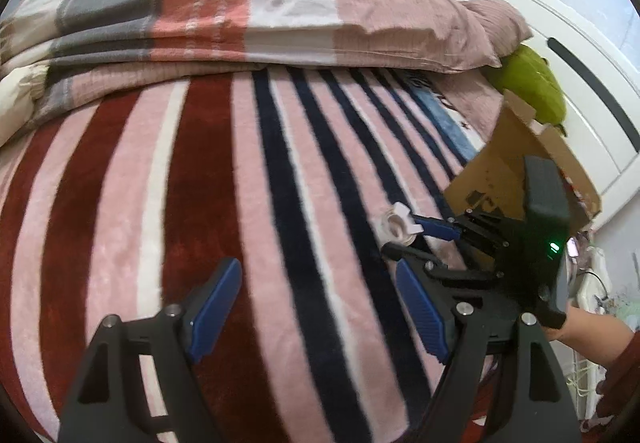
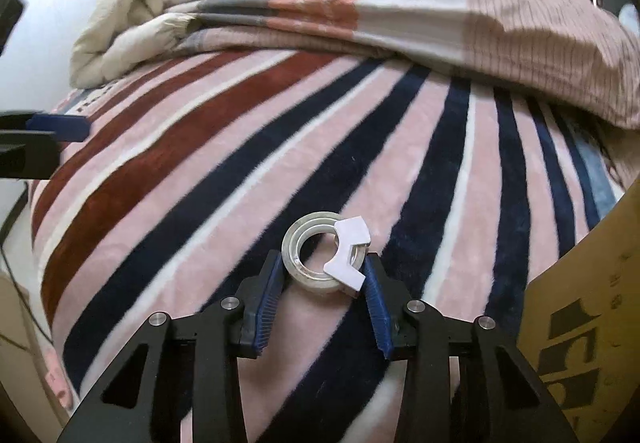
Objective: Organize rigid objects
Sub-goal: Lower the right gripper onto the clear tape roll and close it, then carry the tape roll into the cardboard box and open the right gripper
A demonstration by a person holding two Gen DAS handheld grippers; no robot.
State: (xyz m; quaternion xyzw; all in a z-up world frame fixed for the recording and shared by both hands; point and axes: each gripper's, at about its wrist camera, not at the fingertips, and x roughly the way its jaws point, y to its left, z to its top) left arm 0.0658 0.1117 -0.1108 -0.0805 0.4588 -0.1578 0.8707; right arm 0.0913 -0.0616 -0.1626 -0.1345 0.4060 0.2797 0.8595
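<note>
Right gripper [image 2: 324, 275] is clamped on the tape roll [image 2: 310, 263]: both blue pads sit against its sides, one on the bare rim, the other by the white cutter tab [image 2: 350, 255]. The roll lies flat on the striped blanket [image 2: 200, 171], not lifted yet. The left wrist view agrees: roll [image 1: 394, 227] between the right gripper's fingers, on the blanket, just beside the cardboard box [image 1: 512, 163].

Left gripper [image 1: 316, 307] has its jaws well apart, nothing between them, only blanket under it. It hovers near the right one, doing no work.

Progress, as I read it: early. One rigid item is grasped, none visibly stowed. The box is the likely destination, but I can't see inside it from either view, so I can't say whether anything is already in there. A green object [image 1: 536, 83] sits behind the box against the folded quilt [image 1: 240, 3]; possibly a soft toy, too distorted at the edge to tell, and maybe not part of the job.

Left to do, by my judgement:
- lift the roll off the blanket
- carry it over the box rim and release
- check the bed for further rigid items; none other visible on the open blanket

Risk: the grip sits partly on the cutter tab, so the roll could twist on lift.
</note>
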